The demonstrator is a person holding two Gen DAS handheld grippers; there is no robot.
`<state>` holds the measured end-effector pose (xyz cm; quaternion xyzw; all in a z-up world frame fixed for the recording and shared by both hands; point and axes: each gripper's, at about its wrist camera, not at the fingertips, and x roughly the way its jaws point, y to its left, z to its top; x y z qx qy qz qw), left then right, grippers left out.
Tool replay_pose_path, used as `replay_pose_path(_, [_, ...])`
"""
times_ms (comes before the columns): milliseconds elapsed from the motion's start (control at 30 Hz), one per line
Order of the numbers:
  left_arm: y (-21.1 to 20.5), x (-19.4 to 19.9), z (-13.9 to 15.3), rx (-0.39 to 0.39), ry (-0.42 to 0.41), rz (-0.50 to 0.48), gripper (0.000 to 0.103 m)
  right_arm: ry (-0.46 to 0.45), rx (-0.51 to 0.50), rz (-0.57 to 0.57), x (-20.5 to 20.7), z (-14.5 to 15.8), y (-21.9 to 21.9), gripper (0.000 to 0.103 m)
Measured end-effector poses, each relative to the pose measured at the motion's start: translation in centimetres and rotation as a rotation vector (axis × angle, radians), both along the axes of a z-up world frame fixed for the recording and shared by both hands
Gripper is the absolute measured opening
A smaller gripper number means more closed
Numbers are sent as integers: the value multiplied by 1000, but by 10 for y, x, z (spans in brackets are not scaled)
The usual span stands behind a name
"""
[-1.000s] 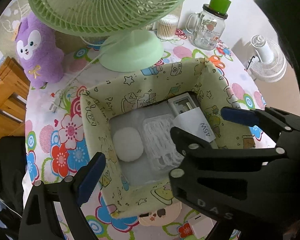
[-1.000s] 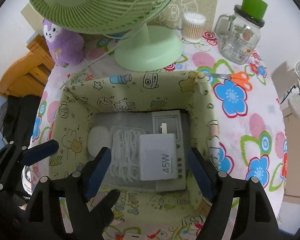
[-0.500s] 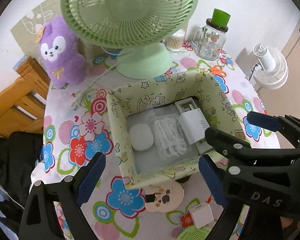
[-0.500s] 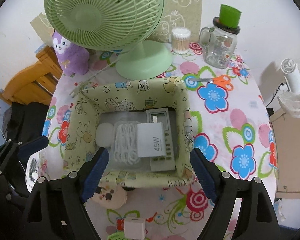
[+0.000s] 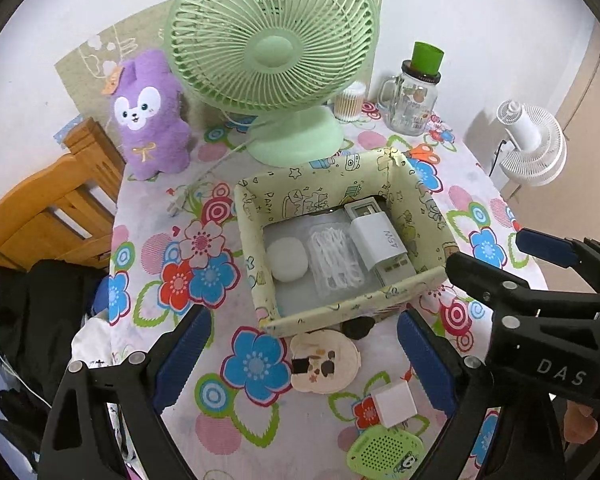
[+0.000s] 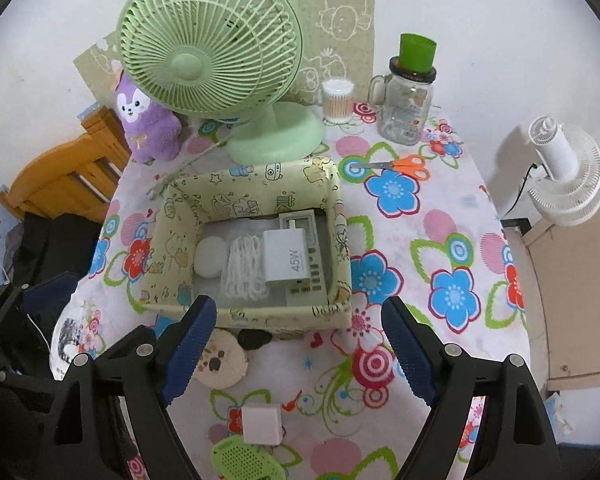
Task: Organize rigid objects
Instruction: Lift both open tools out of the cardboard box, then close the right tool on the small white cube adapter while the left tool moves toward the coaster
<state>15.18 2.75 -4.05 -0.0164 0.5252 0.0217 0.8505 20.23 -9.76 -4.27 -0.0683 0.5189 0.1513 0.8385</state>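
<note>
beyond your spread fingers, both the left gripper (image 5: 300,356) and right gripper (image 6: 296,346) empty, the white rectangular 45w plastic charger (image 6: 286,258) lies in the pale-green printed fabric box (image 6: 244,178).

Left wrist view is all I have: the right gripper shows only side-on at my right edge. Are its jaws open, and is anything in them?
Observer: The right gripper is open, with nothing between its fingers; its jaws have just been opening.
Operator: Something orange peeks from behind the far right corner of the fabric box. What is it?
Observer: Orange-handled scissors, lying flat on the flowered tablecloth beside the fabric box. The blades are together and point at that corner. Whether the tip touches the box I cannot tell.
</note>
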Motion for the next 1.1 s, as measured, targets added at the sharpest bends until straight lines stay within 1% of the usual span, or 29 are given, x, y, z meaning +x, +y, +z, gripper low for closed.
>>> replay_pose_path(433, [-2,-38,24,-7,-61,-21,96,-80,-2,6,-47,33,-4,87])
replay_pose_path(567, [0,-50,27,-5,-72,-32,96,-79,-4,-7,-57,39,-5,87])
replay_pose_path(667, [1,-57,28,-9,-73,-43,96,-103,-1,-18,-70,45,-5,87])
replay_pose_path(900, [8,-75,29,-26,-80,-62,96,-95,5,-69,-90,46,-7,87])
replay_pose_path(1100, [12,-88,27,-43,-88,-73,96,-102,4,-84,-108,44,-10,87])
